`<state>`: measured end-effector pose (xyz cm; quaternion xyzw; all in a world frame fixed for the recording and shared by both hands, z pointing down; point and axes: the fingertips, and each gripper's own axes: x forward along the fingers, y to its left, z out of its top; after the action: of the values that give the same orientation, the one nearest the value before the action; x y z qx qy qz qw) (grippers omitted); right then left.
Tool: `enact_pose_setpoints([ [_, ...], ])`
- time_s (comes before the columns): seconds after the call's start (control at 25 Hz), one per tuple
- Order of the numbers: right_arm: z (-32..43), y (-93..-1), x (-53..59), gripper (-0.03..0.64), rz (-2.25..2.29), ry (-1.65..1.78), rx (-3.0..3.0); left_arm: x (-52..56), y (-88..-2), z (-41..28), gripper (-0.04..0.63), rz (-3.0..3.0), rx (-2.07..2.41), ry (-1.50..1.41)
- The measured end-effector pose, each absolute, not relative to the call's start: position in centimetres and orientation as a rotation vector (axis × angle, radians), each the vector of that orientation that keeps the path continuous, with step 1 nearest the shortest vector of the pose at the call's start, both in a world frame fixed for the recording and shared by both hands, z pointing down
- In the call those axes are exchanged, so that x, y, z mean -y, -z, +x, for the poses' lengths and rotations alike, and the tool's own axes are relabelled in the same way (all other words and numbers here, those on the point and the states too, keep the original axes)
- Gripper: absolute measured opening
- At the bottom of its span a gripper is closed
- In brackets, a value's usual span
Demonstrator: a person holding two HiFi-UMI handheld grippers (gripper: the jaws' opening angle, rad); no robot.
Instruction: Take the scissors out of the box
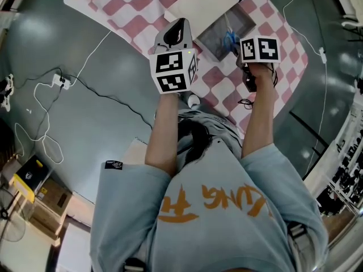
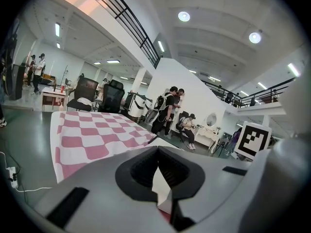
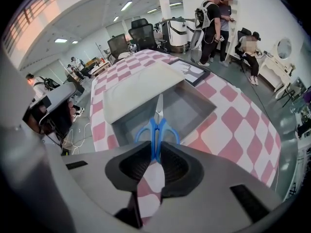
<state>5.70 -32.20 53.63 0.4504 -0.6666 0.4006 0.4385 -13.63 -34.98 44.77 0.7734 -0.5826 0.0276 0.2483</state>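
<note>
Blue-handled scissors (image 3: 156,129) hang blade-forward between the jaws of my right gripper (image 3: 155,147), which is shut on their handles. They are above the open grey box (image 3: 194,108), whose white lid (image 3: 141,89) lies just beside it. From the head view the scissors (image 1: 229,38) show just left of the right gripper (image 1: 243,51), over the box (image 1: 218,35). My left gripper (image 1: 178,24) is held up to the left of the box, near the lid (image 1: 201,4). Its jaws (image 2: 158,152) meet at the tips with nothing between them.
The box sits on a pink-and-white checked cloth (image 1: 130,16) spread on a grey-green floor. A black-edged sheet (image 3: 189,72) lies beyond the box. Cables and a power strip (image 1: 59,81) trail on the floor at left. People and office chairs (image 2: 112,96) are farther off.
</note>
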Motion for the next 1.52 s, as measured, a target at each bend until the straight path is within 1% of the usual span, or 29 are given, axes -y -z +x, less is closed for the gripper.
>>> enact_pose_setpoints([
  [0.28,7.3,-53.1,31.0,0.063,1.122,-0.976,1.697,33.5,-44.3,-11.6,0.017,2.121,1.603,-0.088],
  [0.72,8.3,-48.4,29.7,0.063,1.160,-0.802,1.969,28.9,-41.4,-9.0,0.017,2.130,1.722,-0.110],
  [0.92,9.3,-45.6,28.3,0.063,1.186,-0.730,2.088,25.6,-39.3,-8.0,0.017,2.128,1.796,-0.109],
  [1.28,8.9,-40.3,27.4,0.063,1.203,-0.558,2.341,22.4,-35.6,-7.6,0.017,2.137,1.936,-0.077],
  [1.52,8.9,-34.8,26.4,0.063,1.218,-0.446,2.506,20.5,-31.7,-7.5,0.017,2.141,2.041,-0.026],
])
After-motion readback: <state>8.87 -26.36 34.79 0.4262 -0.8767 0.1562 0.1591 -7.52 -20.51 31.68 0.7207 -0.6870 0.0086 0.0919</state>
